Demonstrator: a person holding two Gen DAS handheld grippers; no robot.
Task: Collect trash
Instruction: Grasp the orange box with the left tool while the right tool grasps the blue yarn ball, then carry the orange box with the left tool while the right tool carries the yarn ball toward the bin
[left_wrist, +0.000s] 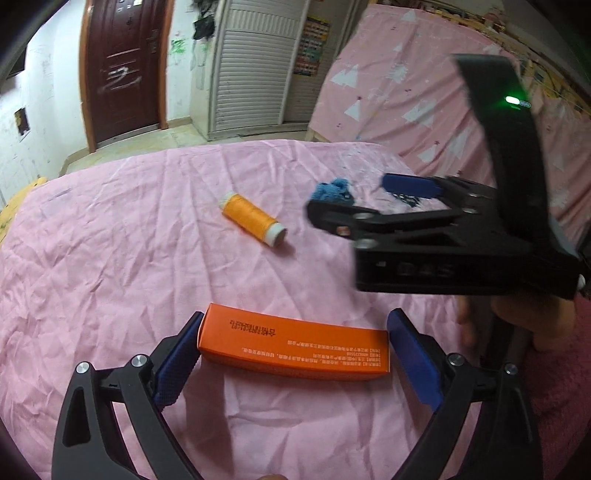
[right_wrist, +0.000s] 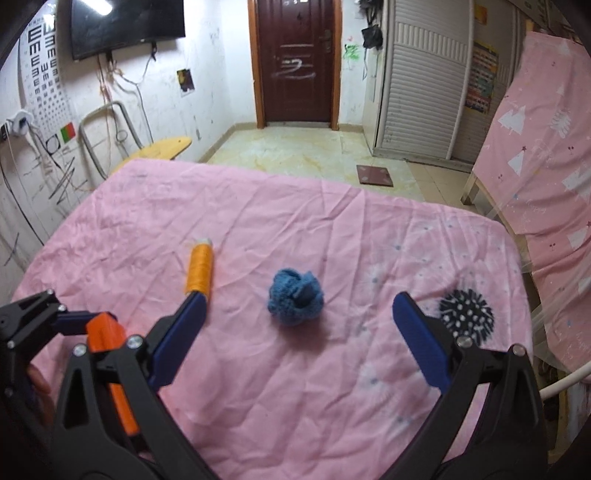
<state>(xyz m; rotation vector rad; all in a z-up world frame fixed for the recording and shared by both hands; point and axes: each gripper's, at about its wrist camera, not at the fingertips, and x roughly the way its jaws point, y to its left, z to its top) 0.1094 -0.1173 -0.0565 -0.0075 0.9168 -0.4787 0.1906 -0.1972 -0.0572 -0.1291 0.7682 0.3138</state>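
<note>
A creased pink sheet (right_wrist: 295, 221) covers the bed. At its near edge lies a long orange cardboard box (left_wrist: 293, 345) between the spread blue pads of the left gripper (left_wrist: 295, 354); whether they touch it I cannot tell. The right gripper (right_wrist: 295, 339) gapes wide before a crocheted blue ball (right_wrist: 295, 297) mid-sheet, beside a smooth orange thread spool (right_wrist: 199, 271).

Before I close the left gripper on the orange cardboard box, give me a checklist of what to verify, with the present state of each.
1. Orange cardboard box lies between the left gripper pads: ok.
2. Left jaws open: ok; whether a pad already touches the box end: cannot tell.
3. Box flat on the pink bedsheet: ok.
4. Orange thread spool apart from the box: ok.
5. Right gripper open and empty, aimed at the blue crocheted ball: ok.
6. Trash container in view: not ok, none visible.
</note>
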